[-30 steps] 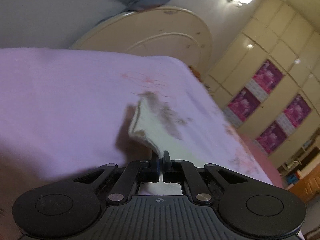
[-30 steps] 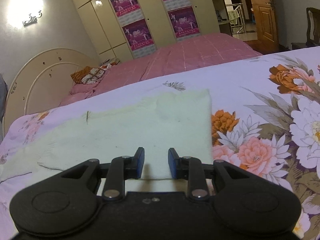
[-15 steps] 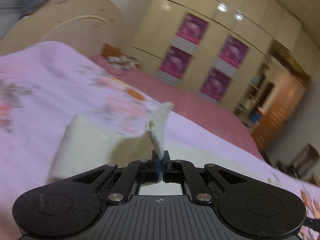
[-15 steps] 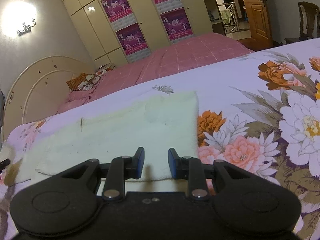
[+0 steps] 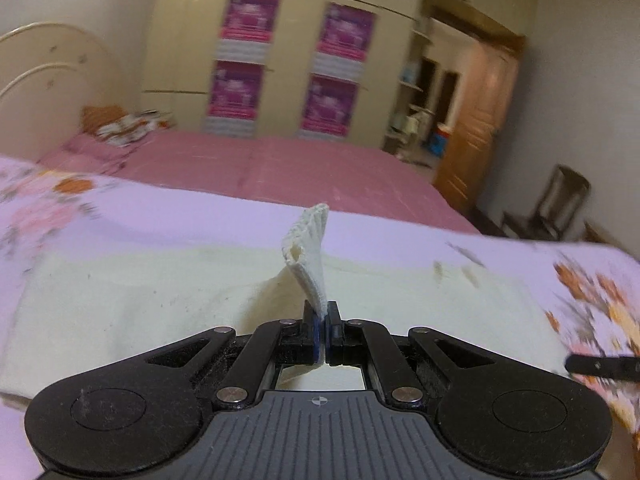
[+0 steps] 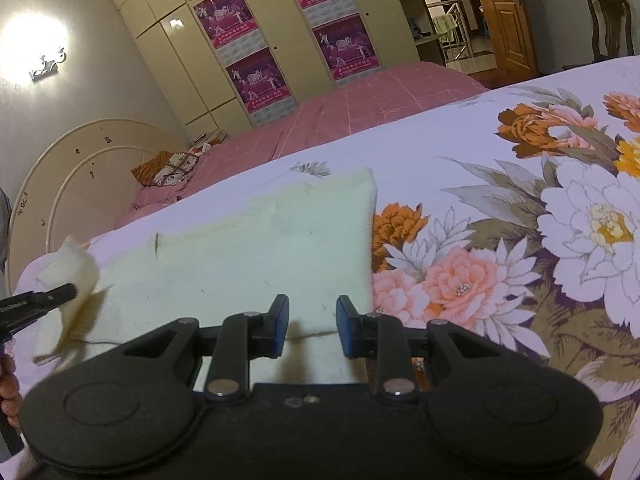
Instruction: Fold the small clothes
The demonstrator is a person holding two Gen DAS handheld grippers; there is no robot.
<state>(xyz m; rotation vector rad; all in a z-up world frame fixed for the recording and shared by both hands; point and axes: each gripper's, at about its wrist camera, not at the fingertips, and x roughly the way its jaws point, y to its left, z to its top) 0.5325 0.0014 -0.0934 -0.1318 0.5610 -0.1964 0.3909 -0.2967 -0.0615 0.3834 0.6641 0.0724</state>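
A pale cream knitted garment (image 5: 160,300) lies flat on the floral bedspread (image 6: 520,240); it also shows in the right wrist view (image 6: 260,256). My left gripper (image 5: 322,322) is shut on one end of the garment and holds that end (image 5: 310,248) lifted above the rest. The lifted end and the left gripper's fingers (image 6: 48,298) show at the left of the right wrist view. My right gripper (image 6: 308,320) is open and empty, just above the garment's near edge by its right side. One of its fingers (image 5: 600,366) shows at the right of the left wrist view.
A second bed with a pink cover (image 5: 280,168) stands beyond the floral bed. A cream headboard (image 6: 80,168) is at the left. Wardrobes with purple posters (image 5: 288,60) line the far wall. A wooden chair (image 5: 560,200) and a door (image 6: 512,20) are at the right.
My left gripper has swung round to the right with the garment's end, carrying it up and over the flat part. My right gripper has stayed open near the garment's right edge.
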